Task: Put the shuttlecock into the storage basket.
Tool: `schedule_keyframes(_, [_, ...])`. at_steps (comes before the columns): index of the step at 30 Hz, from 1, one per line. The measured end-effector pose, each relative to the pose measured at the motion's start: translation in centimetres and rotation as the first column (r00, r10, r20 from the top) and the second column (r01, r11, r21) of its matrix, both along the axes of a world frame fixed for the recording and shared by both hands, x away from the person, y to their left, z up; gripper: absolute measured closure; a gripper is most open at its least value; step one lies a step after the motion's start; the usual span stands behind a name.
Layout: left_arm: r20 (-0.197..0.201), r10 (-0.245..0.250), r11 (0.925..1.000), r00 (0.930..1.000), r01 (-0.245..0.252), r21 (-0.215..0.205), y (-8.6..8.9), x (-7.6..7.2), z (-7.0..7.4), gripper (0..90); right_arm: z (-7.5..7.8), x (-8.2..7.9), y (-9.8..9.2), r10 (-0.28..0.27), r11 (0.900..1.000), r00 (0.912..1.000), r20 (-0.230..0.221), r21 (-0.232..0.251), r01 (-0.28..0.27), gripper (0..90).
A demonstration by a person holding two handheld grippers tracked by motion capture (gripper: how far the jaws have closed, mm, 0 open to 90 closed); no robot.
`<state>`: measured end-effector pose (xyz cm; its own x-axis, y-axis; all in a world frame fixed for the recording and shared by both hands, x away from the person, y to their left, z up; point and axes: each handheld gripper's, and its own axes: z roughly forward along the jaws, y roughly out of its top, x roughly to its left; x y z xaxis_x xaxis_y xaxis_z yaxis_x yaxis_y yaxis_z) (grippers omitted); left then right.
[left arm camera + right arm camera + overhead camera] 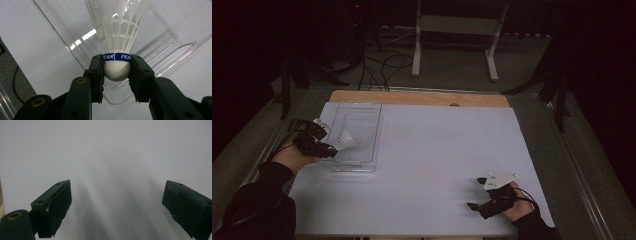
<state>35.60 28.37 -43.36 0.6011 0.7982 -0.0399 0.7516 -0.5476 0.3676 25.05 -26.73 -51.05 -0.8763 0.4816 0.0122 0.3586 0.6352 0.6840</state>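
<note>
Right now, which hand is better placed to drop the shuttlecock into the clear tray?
Left. The left gripper already clamps the shuttlecock by its cork, over the clear tray. The right gripper sits open and empty, far across the table.

The clear tray (357, 131) walls off the table's (437, 150) left; the white middle lies open.

A: I'm seeing the shuttlecock (117, 32) showing a translucent, ribbed plastic skirt, a smooth matt white cork and a glossy blue band.

B: I'm watching the tray (75, 42) gleaming as clear, glossy plastic. The fingers (96, 75) are looking like matt black plastic with brass-coloured rivets.

A: I'm noting the tabletop (437, 165) lying smooth, matt white, bare wood edging its far side.
</note>
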Motion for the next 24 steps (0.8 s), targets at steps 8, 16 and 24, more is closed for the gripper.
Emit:
schedule_keyframes(8, [-0.011,0.007,0.9999,0.9999,-0.007,0.008,-0.09,0.14,0.19,65.8,-0.08,0.07,-0.03,0.002,1.000,1.0000,-0.003,-0.002,-0.002,8.9])
schedule_keyframes(16, [-0.010,0.024,0.9997,0.9997,-0.024,0.000,-0.25,0.15,0.45,51.9,-0.15,0.05,0.10,0.007,1.000,1.0000,-0.005,-0.008,-0.007,8.9])
schedule_keyframes(24, [0.017,0.049,0.9988,0.9986,-0.050,0.002,-0.32,0.00,0.92,31.7,-0.10,0.06,0.01,0.004,1.000,1.0000,-0.005,-0.003,-0.004,8.9])
